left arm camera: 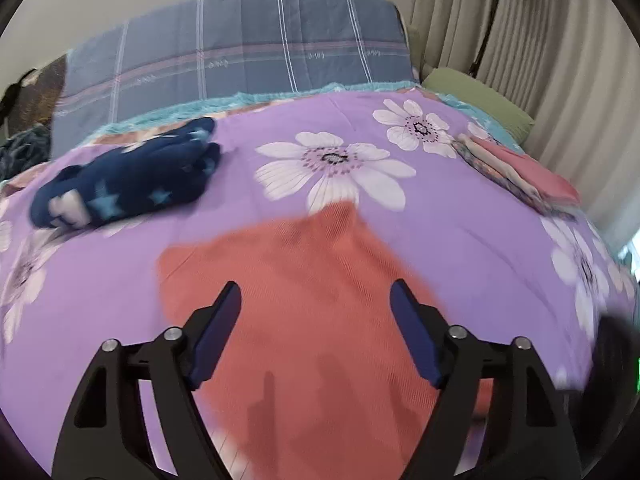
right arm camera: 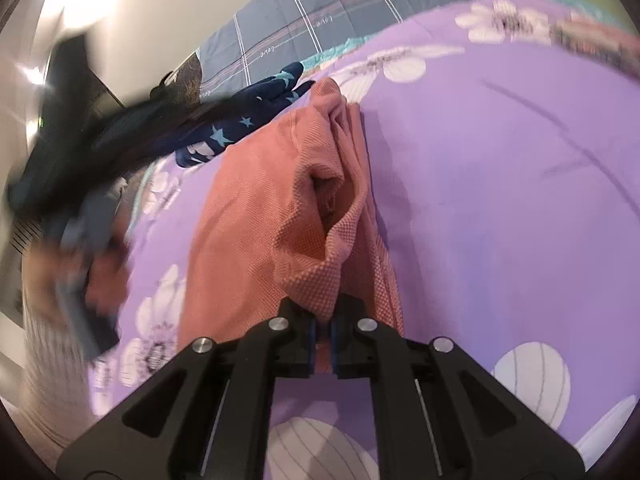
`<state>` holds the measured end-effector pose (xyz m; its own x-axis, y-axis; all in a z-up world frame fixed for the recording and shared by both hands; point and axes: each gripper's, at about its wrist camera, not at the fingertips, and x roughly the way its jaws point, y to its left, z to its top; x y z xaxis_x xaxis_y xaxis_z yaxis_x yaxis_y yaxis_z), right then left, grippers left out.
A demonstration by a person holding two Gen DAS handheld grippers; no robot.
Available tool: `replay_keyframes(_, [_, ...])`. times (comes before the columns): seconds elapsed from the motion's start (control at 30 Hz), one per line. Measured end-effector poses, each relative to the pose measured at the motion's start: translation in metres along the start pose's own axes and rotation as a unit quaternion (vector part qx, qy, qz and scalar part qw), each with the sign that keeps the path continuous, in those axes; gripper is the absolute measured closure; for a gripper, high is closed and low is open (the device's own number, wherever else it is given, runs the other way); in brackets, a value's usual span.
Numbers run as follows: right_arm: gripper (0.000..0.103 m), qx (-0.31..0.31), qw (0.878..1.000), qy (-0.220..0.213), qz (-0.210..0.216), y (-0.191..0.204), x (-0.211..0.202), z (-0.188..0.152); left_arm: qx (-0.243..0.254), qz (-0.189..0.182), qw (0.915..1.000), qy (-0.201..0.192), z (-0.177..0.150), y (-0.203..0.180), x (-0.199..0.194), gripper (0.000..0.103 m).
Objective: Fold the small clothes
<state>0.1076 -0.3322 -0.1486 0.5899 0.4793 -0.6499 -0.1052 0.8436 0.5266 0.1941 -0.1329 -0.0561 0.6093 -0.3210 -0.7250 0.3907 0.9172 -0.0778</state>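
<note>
A salmon-pink knitted garment (left arm camera: 304, 300) lies spread on the purple flowered bedspread (left arm camera: 480, 216). My left gripper (left arm camera: 316, 296) hangs over it with its jaws wide apart and nothing between the blue pads (left arm camera: 412, 328). In the right wrist view the same pink garment (right arm camera: 256, 208) is bunched into a fold, and my right gripper (right arm camera: 323, 322) is shut on its near edge. A blurred left gripper and arm (right arm camera: 80, 184) shows at the left side of that view.
A dark blue garment with stars (left arm camera: 128, 180) lies crumpled at the back left of the bed. A stack of folded clothes (left arm camera: 516, 176) sits at the back right. A blue checked quilt (left arm camera: 240, 56), a green pillow (left arm camera: 480, 100) and curtains (left arm camera: 532, 60) are behind.
</note>
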Motion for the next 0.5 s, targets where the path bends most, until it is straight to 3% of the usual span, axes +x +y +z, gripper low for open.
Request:
replay_keyframes(0.2, [0.098,0.073,0.994,0.03,0.078,-0.026,0.004,0.002,0.061,0.016,0.9977,0.025,-0.107,-0.012,-0.043,0.022])
replay_keyframes(0.27, [0.098,0.098,0.989,0.038,0.103,-0.033,0.006,0.002,0.073,0.013,0.9968,0.031,-0.128,-0.019,-0.046,0.022])
replay_keyframes(0.37, [0.098,0.117,0.984,0.041,0.129,-0.035,0.006,0.002,0.099,0.024,0.9945,0.024,-0.145,-0.032,-0.045,0.021])
replay_keyframes(0.5, [0.098,0.124,0.978,0.029,0.163,-0.034,0.0,0.004,0.094,0.055,0.9938,0.021,-0.143,-0.037,-0.031,0.021])
